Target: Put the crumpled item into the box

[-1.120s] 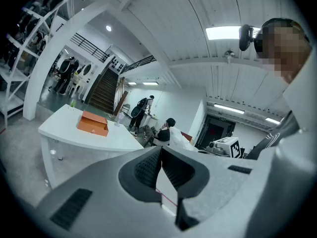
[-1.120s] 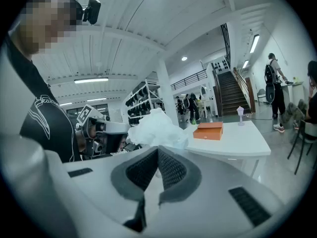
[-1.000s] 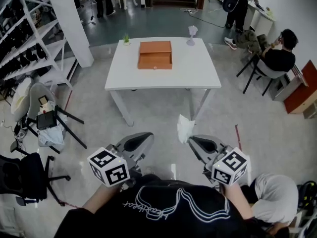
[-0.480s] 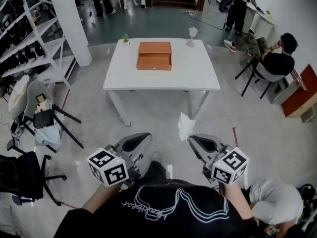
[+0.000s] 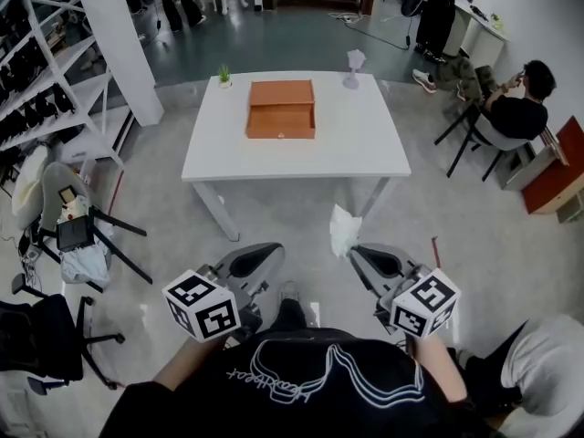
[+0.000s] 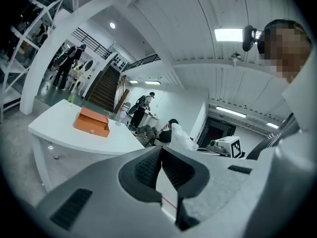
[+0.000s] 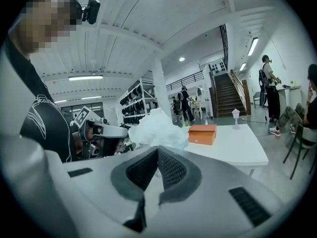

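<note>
A crumpled white paper [image 5: 344, 230] sticks up from my right gripper [image 5: 354, 252], which is shut on its lower end; in the right gripper view the paper [image 7: 157, 129] bulges just beyond the closed jaws of the right gripper [image 7: 158, 150]. My left gripper [image 5: 272, 252] is held level with it, shut and empty, the pads of the left gripper [image 6: 161, 150] meeting. Both hang above the floor, short of the white table [image 5: 356, 144]. The orange box [image 5: 281, 121] sits on the table's far half, its front drawer part stepped lower. The box [image 7: 202, 134] is also ahead in the right gripper view.
A small green plant [image 5: 224, 76] and a white paper-like ornament [image 5: 354, 65] stand at the table's far edge. Toppled chairs [image 5: 68, 235] and shelving [image 5: 46, 80] crowd the left. A seated person [image 5: 520, 108] and a red cabinet [image 5: 561, 167] are at the right.
The table and box have shifted slightly in the head view as the person moves toward them. Both grippers keep their pose, the paper still held.
</note>
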Action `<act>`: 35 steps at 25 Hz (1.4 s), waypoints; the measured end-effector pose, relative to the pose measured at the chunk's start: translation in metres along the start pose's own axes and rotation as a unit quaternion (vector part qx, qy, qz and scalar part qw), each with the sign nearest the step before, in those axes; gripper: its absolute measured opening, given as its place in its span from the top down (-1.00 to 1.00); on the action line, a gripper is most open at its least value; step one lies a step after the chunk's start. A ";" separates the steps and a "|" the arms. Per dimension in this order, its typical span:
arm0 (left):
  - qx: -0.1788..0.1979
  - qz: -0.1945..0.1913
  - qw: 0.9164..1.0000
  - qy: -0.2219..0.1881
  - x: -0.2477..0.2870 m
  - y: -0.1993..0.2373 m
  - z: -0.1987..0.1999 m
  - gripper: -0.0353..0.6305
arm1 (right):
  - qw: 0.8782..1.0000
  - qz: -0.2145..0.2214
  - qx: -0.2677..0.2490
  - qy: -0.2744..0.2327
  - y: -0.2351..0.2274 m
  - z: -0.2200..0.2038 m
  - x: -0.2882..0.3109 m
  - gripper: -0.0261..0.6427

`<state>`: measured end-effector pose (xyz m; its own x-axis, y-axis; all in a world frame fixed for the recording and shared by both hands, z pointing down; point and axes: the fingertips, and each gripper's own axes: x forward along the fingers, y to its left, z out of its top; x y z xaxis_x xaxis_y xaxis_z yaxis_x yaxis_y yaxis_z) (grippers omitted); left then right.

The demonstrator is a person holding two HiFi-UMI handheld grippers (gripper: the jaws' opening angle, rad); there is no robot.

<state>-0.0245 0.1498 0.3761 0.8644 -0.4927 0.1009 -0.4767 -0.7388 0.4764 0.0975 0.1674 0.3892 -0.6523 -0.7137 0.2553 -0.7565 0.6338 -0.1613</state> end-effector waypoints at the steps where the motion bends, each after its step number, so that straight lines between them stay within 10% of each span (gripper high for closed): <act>1: 0.000 0.000 1.000 0.001 0.006 0.007 0.004 0.88 | 1.000 -0.002 0.002 0.000 -0.007 0.002 0.006 0.91; 21: -0.019 0.013 1.000 0.005 0.110 0.190 0.110 0.88 | 0.999 -0.012 -0.011 0.043 -0.143 0.062 0.176 0.91; 35: -0.014 0.030 0.999 0.000 0.120 0.234 0.117 0.88 | 0.993 -0.025 -0.085 0.072 -0.170 0.071 0.233 0.91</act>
<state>-0.0511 -0.1359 0.3970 0.8339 -0.5363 0.1305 -0.5238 -0.6944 0.4935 0.0710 -0.1281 0.4089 -0.5911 -0.7036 0.3944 -0.7612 0.6483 0.0157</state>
